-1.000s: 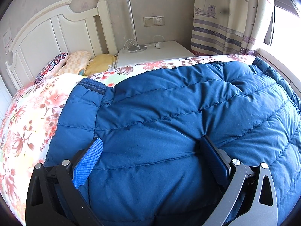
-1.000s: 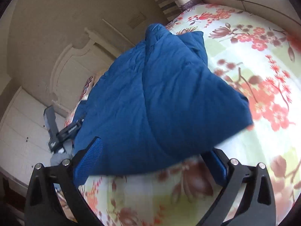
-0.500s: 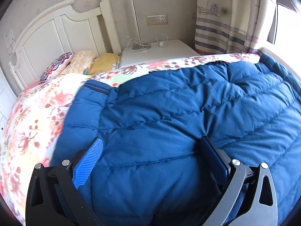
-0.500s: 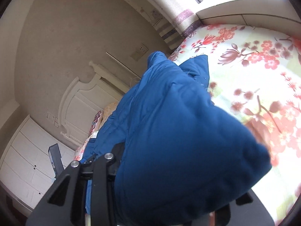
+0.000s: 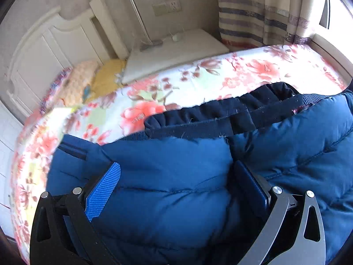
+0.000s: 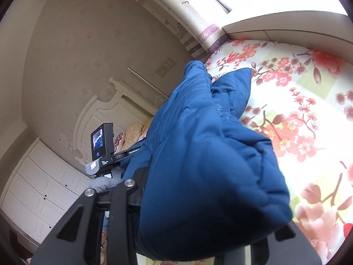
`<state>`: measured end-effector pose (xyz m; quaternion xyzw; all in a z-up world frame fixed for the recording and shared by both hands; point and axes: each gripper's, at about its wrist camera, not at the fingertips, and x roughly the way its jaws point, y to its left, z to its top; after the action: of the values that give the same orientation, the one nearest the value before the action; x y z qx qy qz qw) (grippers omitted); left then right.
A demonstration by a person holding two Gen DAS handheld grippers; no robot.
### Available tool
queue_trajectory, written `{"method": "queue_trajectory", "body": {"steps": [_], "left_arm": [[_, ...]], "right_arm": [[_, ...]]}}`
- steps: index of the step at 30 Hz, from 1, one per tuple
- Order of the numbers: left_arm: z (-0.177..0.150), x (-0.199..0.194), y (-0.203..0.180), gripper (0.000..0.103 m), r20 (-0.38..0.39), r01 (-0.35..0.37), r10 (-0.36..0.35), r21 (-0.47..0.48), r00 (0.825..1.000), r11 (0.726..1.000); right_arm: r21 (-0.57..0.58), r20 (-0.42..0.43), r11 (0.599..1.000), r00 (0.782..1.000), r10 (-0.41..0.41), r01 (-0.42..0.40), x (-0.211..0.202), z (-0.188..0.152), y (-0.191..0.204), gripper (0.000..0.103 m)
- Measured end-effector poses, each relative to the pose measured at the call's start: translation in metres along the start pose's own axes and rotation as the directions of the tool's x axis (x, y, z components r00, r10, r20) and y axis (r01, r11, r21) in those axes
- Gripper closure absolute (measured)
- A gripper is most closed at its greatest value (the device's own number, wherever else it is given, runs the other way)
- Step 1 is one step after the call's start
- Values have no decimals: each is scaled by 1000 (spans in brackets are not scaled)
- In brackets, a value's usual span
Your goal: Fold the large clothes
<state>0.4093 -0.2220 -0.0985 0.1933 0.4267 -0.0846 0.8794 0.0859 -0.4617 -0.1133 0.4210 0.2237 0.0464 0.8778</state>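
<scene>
A big blue quilted down jacket (image 5: pixel 253 176) lies on the flowered bed (image 5: pixel 198 77), its dark ribbed hem (image 5: pixel 220 114) turned over on top. My left gripper (image 5: pixel 176 181) has its jaws wide apart with a bulge of the jacket between them; the blue left pad (image 5: pixel 103 187) shows bare. In the right wrist view the jacket (image 6: pixel 205 165) hangs lifted off the bed (image 6: pixel 308 110) and drapes over my right gripper (image 6: pixel 198 231), whose fingertips are hidden under the cloth. The left gripper's body and screen (image 6: pixel 102 141) show at the left.
A white headboard (image 5: pixel 55 44) and pillows (image 5: pixel 88 84) are at the bed's far end. A white nightstand (image 5: pixel 176 50) with a lamp stands behind it. Striped curtains (image 5: pixel 264 11) and a window ledge (image 6: pixel 286 28) run along the right side. White cabinets (image 6: pixel 33 187) stand at the left.
The jacket's far half has been lifted and folded over toward me, exposing the flowered bedspread and the dark hem. The right gripper closed on the jacket and raised it.
</scene>
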Motion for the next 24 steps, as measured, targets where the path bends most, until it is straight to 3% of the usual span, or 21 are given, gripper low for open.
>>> {"method": "queue_trajectory", "body": {"steps": [2, 3, 4, 5, 7, 9, 11, 13, 15, 17, 18, 19, 20, 21, 23, 24], "left_arm": [[-7, -15, 4, 9, 23, 24, -24, 8, 999, 1000], [-14, -30, 11, 19, 43, 60, -59, -16, 997, 998], [-25, -51, 20, 20, 77, 106, -103, -40, 992, 994], [-35, -69, 23, 19, 115, 134, -128, -42, 985, 990], [-63, -103, 23, 6, 179, 159, -153, -20, 972, 987], [-106, -121, 10, 6, 179, 177, -181, 39, 967, 983], [-145, -124, -5, 6, 178, 150, -160, 73, 971, 986], [-178, -131, -13, 6, 264, 114, -121, 41, 957, 993], [-187, -134, -17, 6, 283, 100, -116, 73, 952, 992], [-186, -137, -9, 6, 241, 186, -203, 91, 949, 978], [-186, -143, -2, 7, 207, 277, -296, 115, 932, 954], [-187, -151, 8, 7, 181, 376, -395, 132, 901, 917], [-186, -158, 24, 7, 177, 448, -463, 118, 868, 886], [-185, -164, 45, 6, 202, 476, -482, 81, 853, 876], [-181, -177, 97, 6, 284, 444, -419, -27, 862, 896], [-180, -184, 132, 6, 332, 410, -359, -96, 872, 907]], "right_arm": [[-3, -2, 1000, 1000, -2, 2, 0, 1, 1, 71], [-2, -3, 1000, 1000, -2, 2, 3, 3, 1, 71], [-4, -5, 1000, 1000, -2, 2, 3, 3, 1, 71], [-6, -5, 1000, 1000, -2, 2, 2, 2, 2, 71], [-10, -1, 1000, 1000, -3, 3, 3, 1, 2, 71], [-14, 7, 1000, 1000, -3, 3, 4, 1, 3, 71], [-29, 10, 1000, 1000, -6, 6, 5, 4, 7, 71], [-87, 26, 995, 999, -39, 41, 5, 1, 20, 71], [-138, 53, 988, 996, -65, 72, 4, 0, 36, 71], [-194, 81, 975, 992, -97, 111, 4, -1, 54, 71], [-245, 104, 960, 988, -114, 137, 4, -1, 71, 71], [-305, 129, 938, 983, -127, 162, 5, -2, 90, 71], [-381, 157, 906, 978, -135, 186, 7, -6, 113, 71], [-437, 175, 877, 975, -134, 199, 10, -9, 132, 71], [-562, 202, 799, 972, -119, 214, 20, -21, 177, 71], [-648, 212, 728, 971, -109, 223, 30, -33, 207, 71]]}}
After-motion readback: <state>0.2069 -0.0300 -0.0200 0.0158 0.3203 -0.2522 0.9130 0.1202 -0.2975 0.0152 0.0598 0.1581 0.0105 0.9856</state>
